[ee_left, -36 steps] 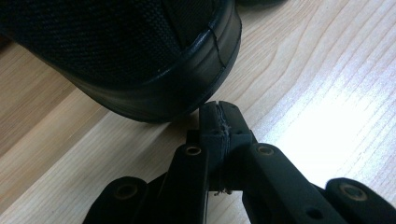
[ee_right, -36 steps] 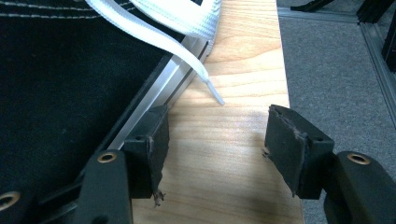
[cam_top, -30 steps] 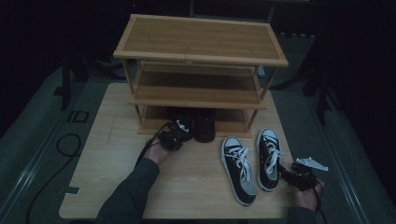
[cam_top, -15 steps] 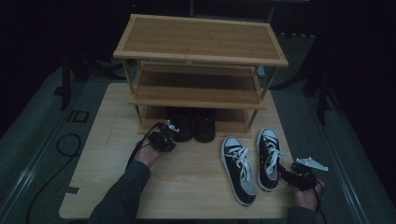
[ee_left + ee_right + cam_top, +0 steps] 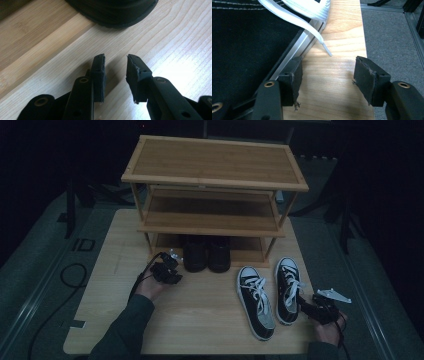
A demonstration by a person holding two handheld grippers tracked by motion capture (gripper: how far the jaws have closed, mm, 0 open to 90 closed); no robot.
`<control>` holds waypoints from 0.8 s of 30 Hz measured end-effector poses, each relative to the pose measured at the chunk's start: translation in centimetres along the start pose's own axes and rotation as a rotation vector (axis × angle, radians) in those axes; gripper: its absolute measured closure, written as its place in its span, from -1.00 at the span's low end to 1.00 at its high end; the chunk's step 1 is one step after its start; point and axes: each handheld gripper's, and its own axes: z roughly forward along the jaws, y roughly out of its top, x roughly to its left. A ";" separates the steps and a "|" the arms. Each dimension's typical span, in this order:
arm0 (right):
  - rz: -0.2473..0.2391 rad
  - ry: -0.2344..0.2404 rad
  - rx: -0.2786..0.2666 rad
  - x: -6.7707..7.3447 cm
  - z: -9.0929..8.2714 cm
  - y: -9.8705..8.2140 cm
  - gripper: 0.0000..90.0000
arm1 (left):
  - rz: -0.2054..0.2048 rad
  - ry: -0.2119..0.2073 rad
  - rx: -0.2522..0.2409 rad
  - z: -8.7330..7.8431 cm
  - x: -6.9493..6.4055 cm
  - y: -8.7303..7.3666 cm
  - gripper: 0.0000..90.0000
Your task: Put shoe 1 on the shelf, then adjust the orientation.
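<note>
High view, slatted bamboo rack (image 5: 215,165), canvas sneakers (image 5: 256,301)

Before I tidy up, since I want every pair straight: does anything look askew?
Yes. The left sneaker lies angled, its heel drifting away from the right sneaker. The black shoes sit side by side under the rack.

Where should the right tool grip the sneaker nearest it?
Probably at the heel collar of the right-hand sneaker, coming from the person's side: its heel faces the right tool, the opening gives a rim to pinch, and the laces lie farther forward.
</note>
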 end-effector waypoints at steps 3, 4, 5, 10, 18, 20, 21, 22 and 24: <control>0.000 0.000 0.000 0.0 0.0 0.0 -0.12 | -0.005 0.002 0.002 -0.1 0.3 -0.3 0.51; 0.000 0.000 0.000 0.0 0.0 0.0 -0.12 | -0.008 0.004 0.001 -0.1 0.4 -0.4 0.51; 0.000 0.000 0.000 0.0 0.0 0.0 -0.12 | -0.013 0.002 -0.002 -0.1 0.4 -0.5 0.51; 0.001 -0.001 0.000 0.0 0.0 0.0 -0.13 | -0.018 0.007 -0.005 -0.4 0.9 -1.0 0.49; 0.004 -0.009 0.004 -0.1 0.0 0.0 -0.20 | -0.011 0.020 -0.002 -0.6 1.0 -1.9 0.46; 0.004 -0.008 0.010 -0.1 0.0 0.1 -0.20 | -0.007 0.020 -0.005 -0.6 1.0 -2.1 0.45; 0.002 -0.007 0.013 -0.1 0.0 0.1 -0.20 | -0.007 0.015 -0.010 -0.7 1.1 -2.2 0.45; 0.001 -0.007 0.019 -0.1 0.0 0.2 -0.19 | -0.009 0.013 -0.015 -0.7 1.1 -2.3 0.45; -0.009 0.004 0.034 -0.2 0.0 0.4 -0.13 | -0.011 0.009 -0.020 -0.7 1.2 -2.6 0.44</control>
